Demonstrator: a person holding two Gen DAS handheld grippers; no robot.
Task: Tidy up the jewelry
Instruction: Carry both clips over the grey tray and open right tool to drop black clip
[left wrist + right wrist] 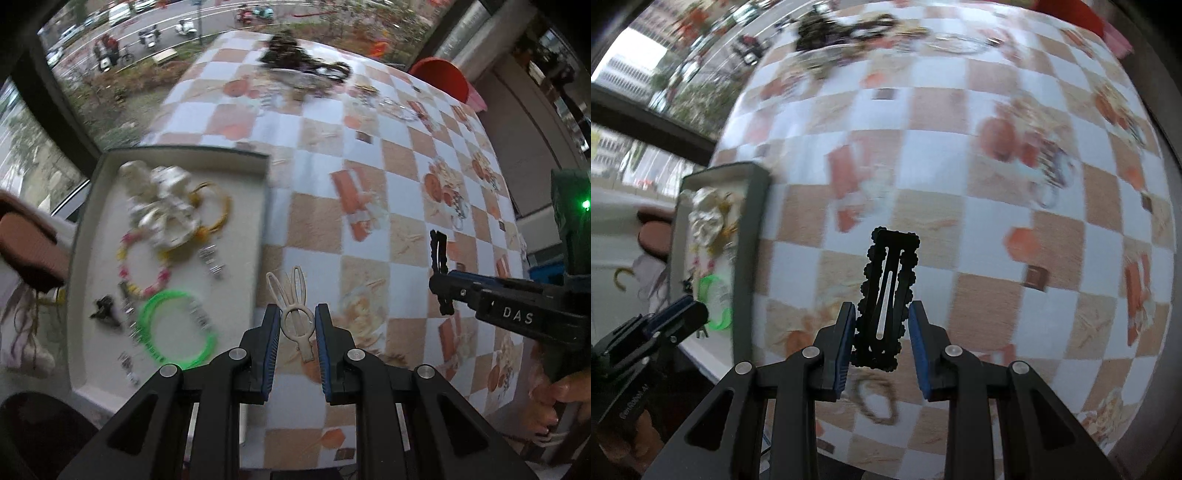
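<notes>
My left gripper (pixel 297 323) is shut on a beige rabbit-ear hair clip (pixel 295 310), held above the table just right of the tray (pixel 264 206). The white-lined tray holds a green bangle (pixel 177 328), a pink and yellow bracelet (pixel 142 264), an orange ring (pixel 218 210), pale scrunchies (pixel 162 203) and small clips. My right gripper (pixel 882 321) is shut on a black scalloped snap clip (pixel 886 295), held upright above the table. The right gripper also shows in the left wrist view (pixel 441 273) with the black clip (pixel 437 251). The tray (pixel 757 258) lies to its left.
The table has a checkered orange and white cloth (pixel 369 166). A pile of dark jewelry (pixel 295 62) and chains (pixel 395 103) lies at the far edge. A loose beige ring (pixel 877 400) lies on the cloth under my right gripper. A red chair (pixel 443 77) stands behind the table.
</notes>
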